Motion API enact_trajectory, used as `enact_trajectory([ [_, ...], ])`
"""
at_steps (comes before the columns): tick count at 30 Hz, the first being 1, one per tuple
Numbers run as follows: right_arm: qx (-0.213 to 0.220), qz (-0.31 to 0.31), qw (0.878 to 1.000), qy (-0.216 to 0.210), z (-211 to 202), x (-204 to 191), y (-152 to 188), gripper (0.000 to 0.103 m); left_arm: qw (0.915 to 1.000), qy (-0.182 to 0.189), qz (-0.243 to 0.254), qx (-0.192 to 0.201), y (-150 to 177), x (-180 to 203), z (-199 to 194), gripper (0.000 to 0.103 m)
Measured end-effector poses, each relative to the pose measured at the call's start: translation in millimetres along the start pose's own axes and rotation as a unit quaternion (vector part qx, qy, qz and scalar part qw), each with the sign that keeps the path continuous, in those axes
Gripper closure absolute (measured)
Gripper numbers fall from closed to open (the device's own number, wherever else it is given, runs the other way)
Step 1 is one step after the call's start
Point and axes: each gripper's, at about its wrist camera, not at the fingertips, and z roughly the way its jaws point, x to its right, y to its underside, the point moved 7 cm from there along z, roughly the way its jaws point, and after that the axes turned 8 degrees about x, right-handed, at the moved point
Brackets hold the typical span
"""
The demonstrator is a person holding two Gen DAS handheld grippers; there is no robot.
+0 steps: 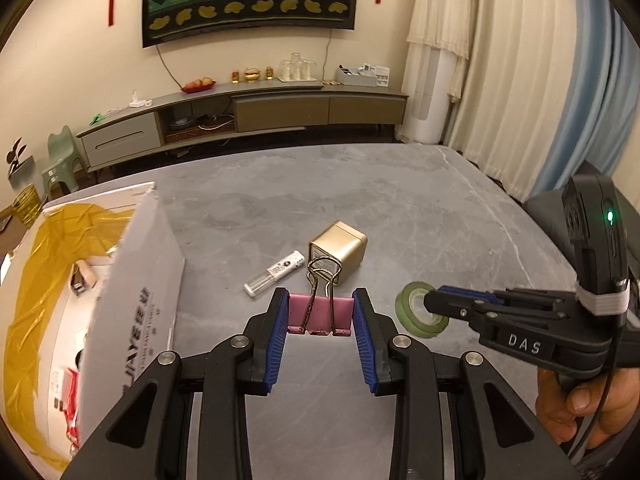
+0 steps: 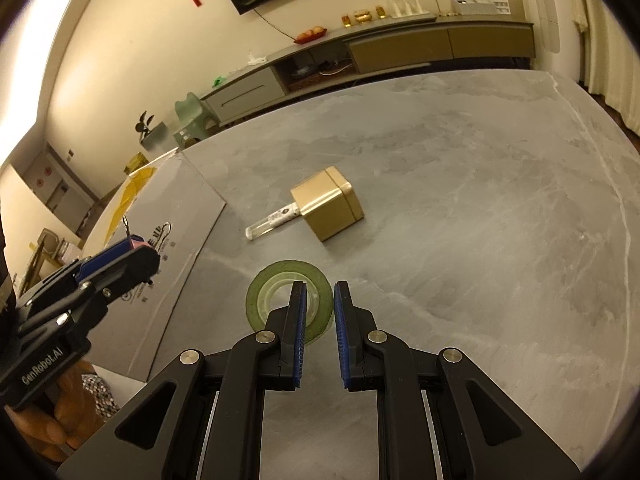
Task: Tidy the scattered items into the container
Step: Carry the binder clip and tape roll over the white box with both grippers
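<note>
My left gripper is shut on a pink binder clip, its wire handles pointing up, held above the grey table just right of the white cardboard box lined with yellow film. Seen from the right wrist, the left gripper hovers beside the box wall. My right gripper straddles the near-right rim of a green tape roll lying flat: one finger in the hole, one outside, pads against the rim. A gold tin and a white tube lie beyond.
The box holds a stapler-like item and a red-and-white packet. The grey table stretches far to the right and back. A hand grips the right tool. A TV cabinet stands beyond the table.
</note>
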Motion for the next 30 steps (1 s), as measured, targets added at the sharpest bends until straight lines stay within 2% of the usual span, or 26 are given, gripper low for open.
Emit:
enact_trajectory([
  [12, 0.007, -0.012, 1.000, -0.003, -20, -28, 13, 0.088, 0.9992, -0.005, -0.030, 0.026, -2, -25, -41, 0.070],
  [30, 0.024, -0.036, 0.999, -0.021, -58, -93, 27, 0.088, 0.9948, -0.017, -0.092, 0.040, 3, -74, -71, 0.070],
])
